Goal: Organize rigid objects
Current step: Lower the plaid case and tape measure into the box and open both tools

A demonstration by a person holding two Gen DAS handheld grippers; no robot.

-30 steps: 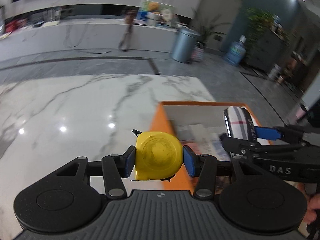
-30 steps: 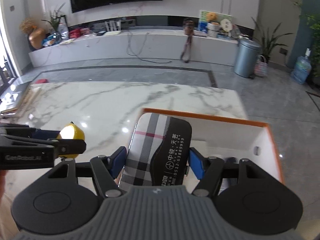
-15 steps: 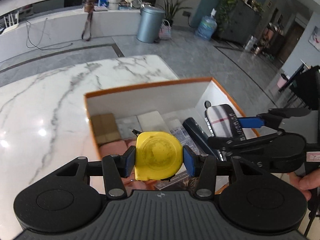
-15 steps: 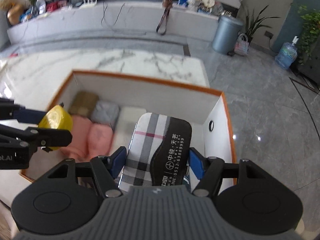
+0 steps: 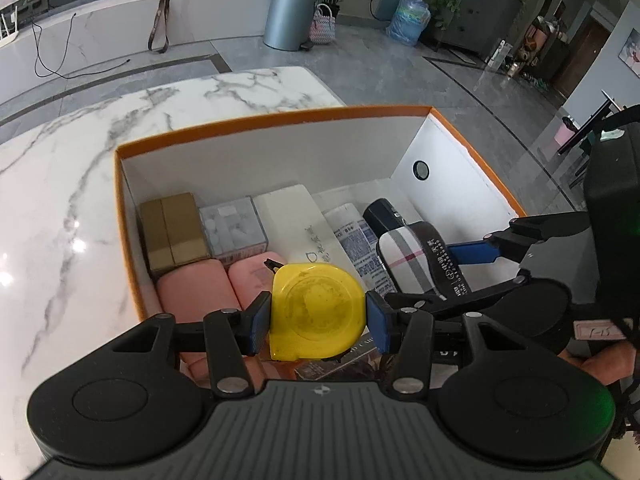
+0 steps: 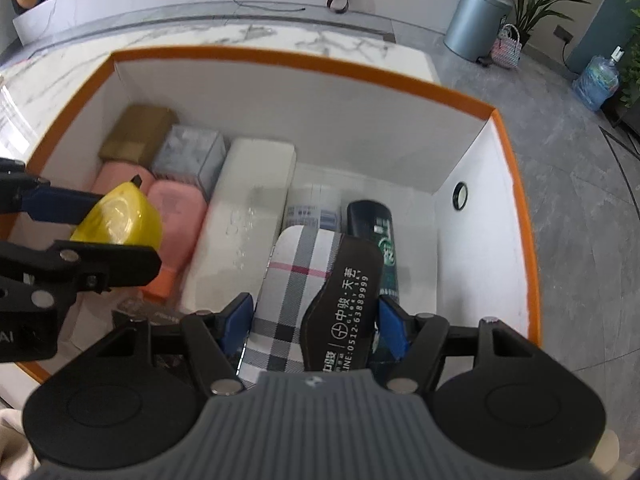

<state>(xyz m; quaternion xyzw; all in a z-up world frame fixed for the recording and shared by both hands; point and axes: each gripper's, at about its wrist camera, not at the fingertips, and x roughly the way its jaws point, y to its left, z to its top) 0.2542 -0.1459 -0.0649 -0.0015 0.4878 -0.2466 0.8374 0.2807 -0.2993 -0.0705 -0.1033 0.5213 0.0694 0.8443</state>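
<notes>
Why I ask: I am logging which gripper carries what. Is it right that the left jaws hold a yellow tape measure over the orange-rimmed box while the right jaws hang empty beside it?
Not quite. The right gripper is not empty: its jaws are shut on a plaid glasses case, as the right wrist view shows. The left gripper does hold the yellow tape measure over the orange-rimmed box.

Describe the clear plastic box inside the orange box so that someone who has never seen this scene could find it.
Look into the orange-rimmed box on the marble table. Along its far wall, the clear plastic box is second from the left, between a brown cardboard box and a long white block. Only it is see-through, showing small white pieces.
</notes>
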